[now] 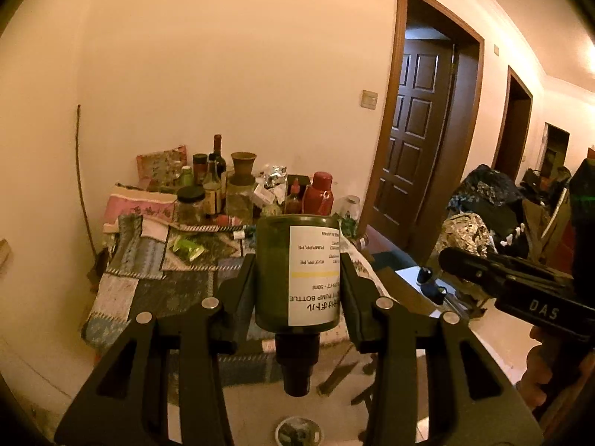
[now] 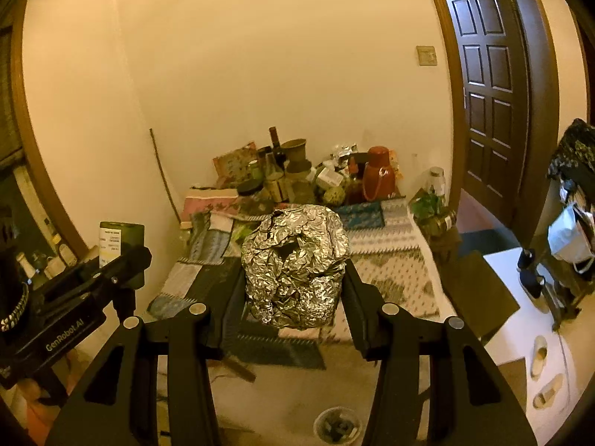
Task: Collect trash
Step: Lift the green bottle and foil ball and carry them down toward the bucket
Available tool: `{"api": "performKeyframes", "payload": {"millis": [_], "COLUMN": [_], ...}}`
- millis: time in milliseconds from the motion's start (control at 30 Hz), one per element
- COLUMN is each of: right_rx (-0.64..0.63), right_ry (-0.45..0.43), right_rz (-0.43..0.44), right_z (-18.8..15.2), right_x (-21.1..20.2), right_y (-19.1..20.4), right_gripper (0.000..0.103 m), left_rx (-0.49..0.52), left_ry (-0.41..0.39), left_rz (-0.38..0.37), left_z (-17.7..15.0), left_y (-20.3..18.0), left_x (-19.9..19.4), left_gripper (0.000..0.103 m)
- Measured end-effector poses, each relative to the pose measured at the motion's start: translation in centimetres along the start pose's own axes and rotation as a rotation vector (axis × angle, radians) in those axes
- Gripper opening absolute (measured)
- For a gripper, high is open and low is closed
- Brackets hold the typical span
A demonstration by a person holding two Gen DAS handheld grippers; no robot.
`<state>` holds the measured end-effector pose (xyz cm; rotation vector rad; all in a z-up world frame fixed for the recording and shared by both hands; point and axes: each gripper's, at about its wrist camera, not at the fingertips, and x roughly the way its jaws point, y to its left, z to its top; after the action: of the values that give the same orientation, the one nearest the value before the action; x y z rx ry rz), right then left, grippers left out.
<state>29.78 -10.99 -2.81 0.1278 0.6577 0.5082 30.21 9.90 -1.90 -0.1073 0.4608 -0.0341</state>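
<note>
With the left tongs (image 1: 297,278) clamped on the green pump bottle (image 1: 297,275) and the right tongs (image 2: 293,282) gripping the crumpled foil ball (image 2: 293,264), the carry step is in hand; next, locate a bin and release both.

A table (image 2: 390,271) stands in the corner of the room, and jars and bottles (image 2: 275,171) crowd its far end against the wall. A flask (image 2: 378,173) stands to their right, and a door (image 2: 491,85) lies further right. A pump bottle (image 1: 297,275) sits upside down between the left gripper's (image 1: 297,286) jaws, left of a foil ball (image 2: 293,264) between the right gripper's (image 2: 293,290) jaws.
</note>
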Motion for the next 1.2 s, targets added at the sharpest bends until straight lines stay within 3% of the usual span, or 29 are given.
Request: {"api": "performKeyframes", "payload": {"millis": [300, 533, 900, 1100, 1200], "right_rx": [0.021, 0.039, 0.134, 0.142, 0.128], "right_ry": [0.048, 0.11, 0.267, 0.397, 0.441], "right_rz": [-0.041, -0.065, -0.1, -0.11, -0.073], "right_z": [-3.5, -5.9, -12.4, -17.4, -19.9], "right_x": [-3.0, -3.0, 0.7, 5.1, 7.7], "right_y": [2.4, 2.0, -3.7, -7.6, -8.8], "right_gripper": [0.045, 0.045, 0.045, 0.045, 0.045], "left_rx": [-0.001, -0.025, -0.062, -0.108, -0.135], "left_ry": [0.045, 0.115, 0.299, 0.434, 0.483], "left_rz": [-0.034, -0.047, -0.043, -0.03, -0.014], "left_z": [-3.8, -6.3, -12.7, -18.7, -22.1], "left_y": [1.2, 1.3, -0.3, -2.2, -2.6], "left_x": [-5.6, -5.5, 0.6, 6.6, 9.0], "left_gripper": [0.041, 0.041, 0.041, 0.041, 0.041]}}
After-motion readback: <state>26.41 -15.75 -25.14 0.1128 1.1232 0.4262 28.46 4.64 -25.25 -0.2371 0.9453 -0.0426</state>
